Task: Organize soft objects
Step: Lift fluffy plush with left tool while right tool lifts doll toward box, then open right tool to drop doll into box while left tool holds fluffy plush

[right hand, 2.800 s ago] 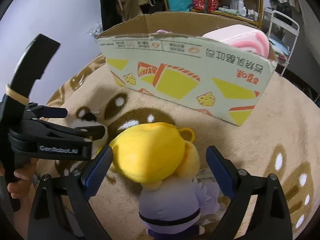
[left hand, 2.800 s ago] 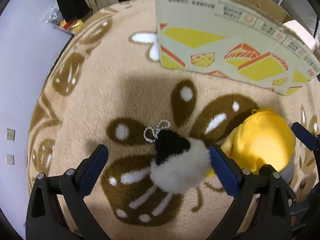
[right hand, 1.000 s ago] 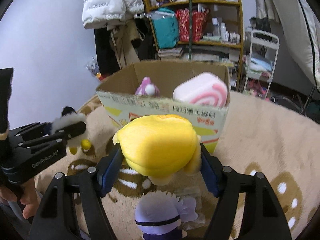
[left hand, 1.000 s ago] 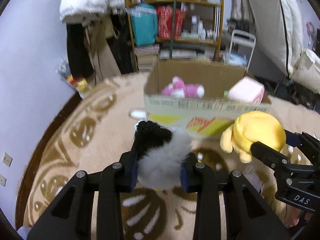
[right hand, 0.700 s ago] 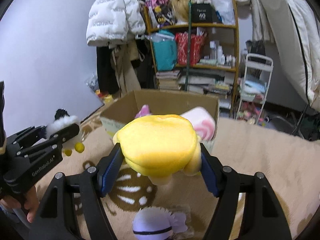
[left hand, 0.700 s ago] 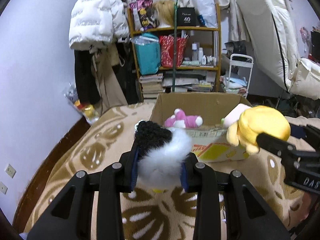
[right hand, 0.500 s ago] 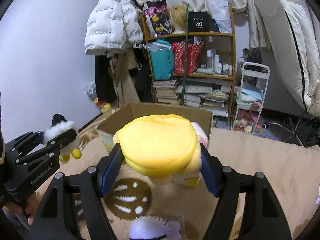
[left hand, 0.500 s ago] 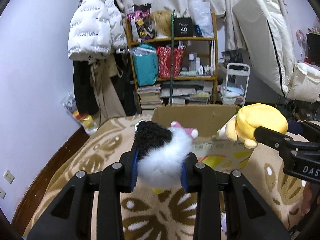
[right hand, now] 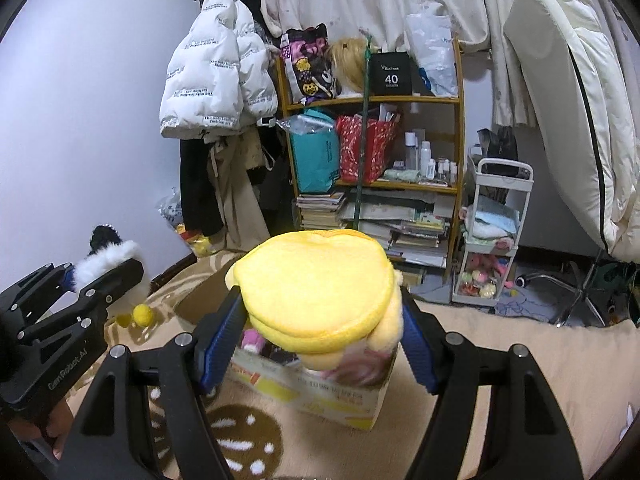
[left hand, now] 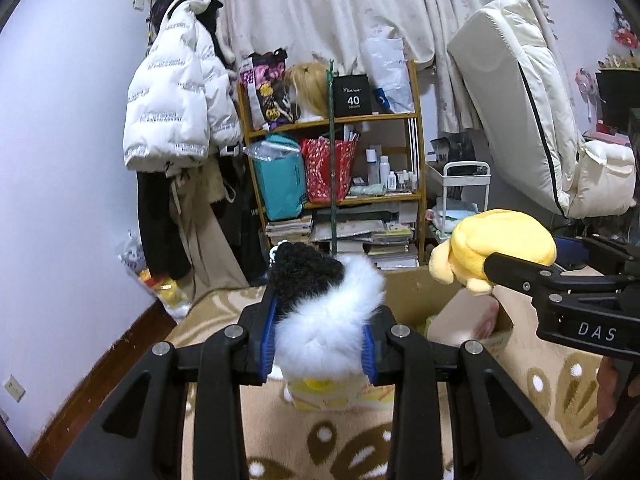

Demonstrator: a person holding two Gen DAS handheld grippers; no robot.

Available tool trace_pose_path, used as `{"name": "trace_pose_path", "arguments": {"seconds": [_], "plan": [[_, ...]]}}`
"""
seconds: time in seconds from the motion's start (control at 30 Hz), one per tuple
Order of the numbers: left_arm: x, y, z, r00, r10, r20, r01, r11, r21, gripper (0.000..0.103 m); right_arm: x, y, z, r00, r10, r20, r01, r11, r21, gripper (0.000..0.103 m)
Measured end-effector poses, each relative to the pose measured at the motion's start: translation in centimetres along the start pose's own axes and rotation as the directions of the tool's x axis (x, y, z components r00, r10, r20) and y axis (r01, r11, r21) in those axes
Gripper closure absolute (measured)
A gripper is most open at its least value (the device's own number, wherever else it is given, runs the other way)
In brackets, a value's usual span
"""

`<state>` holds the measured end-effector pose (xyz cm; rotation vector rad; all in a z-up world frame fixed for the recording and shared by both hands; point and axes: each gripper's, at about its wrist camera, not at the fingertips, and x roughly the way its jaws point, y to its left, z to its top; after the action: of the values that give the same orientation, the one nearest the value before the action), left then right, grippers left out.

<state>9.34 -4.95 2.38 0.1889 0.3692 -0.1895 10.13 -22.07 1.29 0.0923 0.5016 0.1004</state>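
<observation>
Midway, apparently: left gripper [left hand: 320, 340] pinches a black-and-white fluffy plush [left hand: 326, 312], right gripper [right hand: 318, 330] squeezes a yellow plush [right hand: 316, 288]; neither lies yet in the cardboard box [right hand: 320, 394].

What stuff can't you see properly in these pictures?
- Box inside, left view: mostly hidden behind the fluffy toy in the left gripper.
- Box front, right view: the print is blurred, and the yellow plush in the right gripper covers the top.
- Pink roll, right view: blurred and half hidden by the plush.
- Yellow plush's face: turned away in both views.
</observation>
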Motion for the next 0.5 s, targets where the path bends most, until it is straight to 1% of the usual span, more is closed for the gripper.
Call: {"name": "trace_pose_path", "arguments": {"seconds": [0.27, 0.33, 0.5], "plan": [[2.0, -0.5, 1.2, 1.0, -0.006, 0.022, 0.005, 1.0, 0.024, 0.071, 0.7, -0.5, 1.1, 0.999, -0.014, 0.032, 0.015, 1.0, -0.022, 0.027], [2.4, -0.5, 1.3, 1.0, -0.003, 0.03, 0.002, 0.999, 0.032, 0.071, 1.0, -0.7, 1.3, 0.999, -0.007, 0.035, 0.007, 1.0, -0.019, 0.027], [3.5, -0.1, 1.5, 1.0, -0.008, 0.026, 0.007, 1.0, 0.015, 0.071, 1.6, -1.2, 1.5, 0.999, 0.007, 0.034, -0.007, 1.0, -0.009, 0.027]]}}
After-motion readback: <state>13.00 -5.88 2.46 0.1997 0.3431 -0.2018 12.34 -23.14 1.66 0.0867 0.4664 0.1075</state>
